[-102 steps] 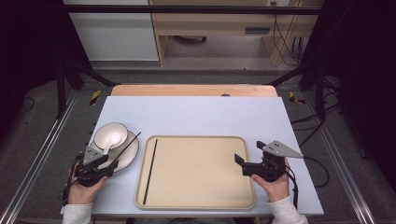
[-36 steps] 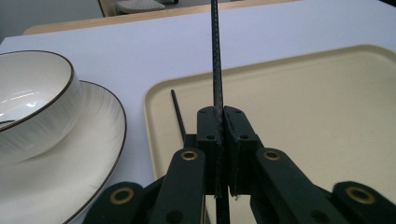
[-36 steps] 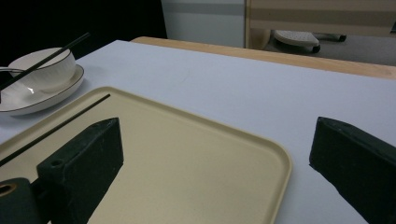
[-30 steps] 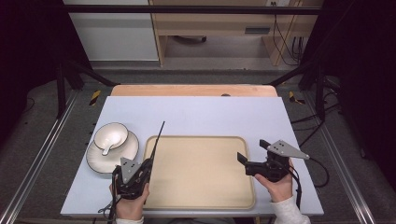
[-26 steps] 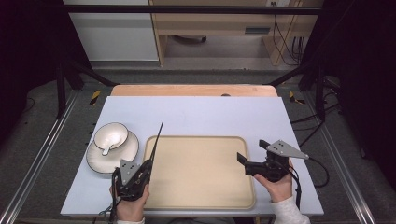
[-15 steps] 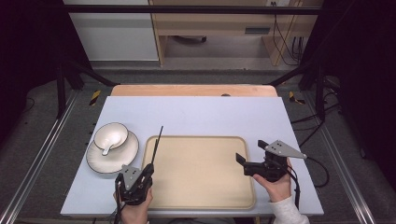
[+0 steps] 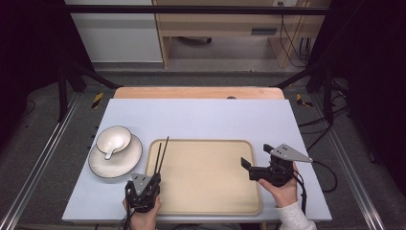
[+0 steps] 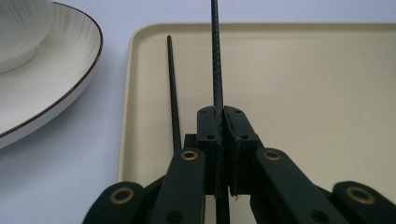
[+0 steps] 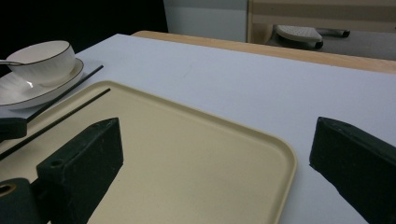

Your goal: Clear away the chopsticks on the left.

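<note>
While clamped tight on one chopstick (image 8: 216,70), left tool (image 8: 223,116), right tool (image 9: 210,154) wide, empty

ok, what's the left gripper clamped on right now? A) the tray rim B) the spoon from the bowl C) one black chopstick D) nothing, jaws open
C: in the left gripper view the left gripper has its jaws shut on one black chopstick, while the second chopstick lies free beside it along the tray edge; the spoon sits in the bowl.
</note>
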